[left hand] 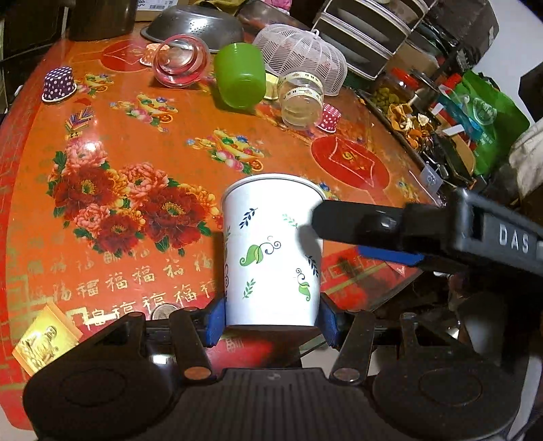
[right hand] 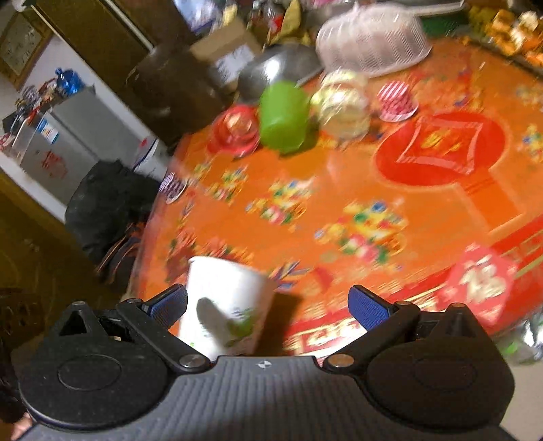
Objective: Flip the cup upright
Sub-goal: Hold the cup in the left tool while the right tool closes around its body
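Observation:
A white paper cup (left hand: pixel 271 251) with green leaf prints stands with its wide rim up, held between the blue pads of my left gripper (left hand: pixel 271 322), which is shut on its base. My right gripper (right hand: pixel 268 305) is open and empty; in the left wrist view one of its fingers (left hand: pixel 359 220) reaches in from the right and touches the cup's upper side. In the blurred right wrist view the cup (right hand: pixel 224 302) sits just inside the left finger.
On the orange flowered table (left hand: pixel 135 210) lie a green cup (left hand: pixel 241 74) on its side, a clear jar (left hand: pixel 302 98), a pink glass lid (left hand: pixel 180 61), small dotted cups (left hand: pixel 58 84), a white mesh cover (left hand: pixel 302 57) and a steel colander (left hand: pixel 193 27). Clutter lines the right edge.

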The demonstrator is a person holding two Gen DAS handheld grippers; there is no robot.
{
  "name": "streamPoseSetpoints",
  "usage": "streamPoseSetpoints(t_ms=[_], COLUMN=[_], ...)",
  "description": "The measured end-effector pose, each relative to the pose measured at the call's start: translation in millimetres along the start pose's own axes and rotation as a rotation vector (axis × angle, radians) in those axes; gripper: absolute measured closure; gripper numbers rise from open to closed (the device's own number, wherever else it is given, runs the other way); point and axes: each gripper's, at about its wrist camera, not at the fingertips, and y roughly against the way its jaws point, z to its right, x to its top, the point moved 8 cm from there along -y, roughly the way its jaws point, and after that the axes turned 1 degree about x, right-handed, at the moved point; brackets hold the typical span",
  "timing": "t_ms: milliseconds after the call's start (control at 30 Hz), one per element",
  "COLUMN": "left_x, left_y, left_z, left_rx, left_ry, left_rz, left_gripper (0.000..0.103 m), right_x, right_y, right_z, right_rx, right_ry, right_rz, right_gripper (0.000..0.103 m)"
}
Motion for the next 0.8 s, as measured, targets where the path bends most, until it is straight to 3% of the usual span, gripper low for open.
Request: streamPoseSetpoints(t_ms=[100,267,400,667,800], left_x=[-2,-3,-4,-3,-3], left_y=[0,0,1,2,2], left_z=[3,3,1,-2,-4], left_rx=[-0.007,-0.026,-0.043,-0.069,-0.078], left_ry=[0.005,0.018,0.03,0.041,0.047], left_rz=[0.006,0.008,0.014,0.015,0.017], left_gripper=[0.045,0.045,0.045,0.045,0.045], right_x=[-3,0,5,3,2], right_y=[-10,-19,-27,-35,-41], right_z=[-9,-21,-20,-23,-23], right_rx=[0.043,0.031,-0.013,-0.031,-0.038], right_ry=[-0.047,-0.048,-0.037,-0.024,-0.018], right_rz=[-0.061,-0.108,-0.133,-0.166,-0.188], right_gripper=[0.001,0.001,0.017,0.023,0.032])
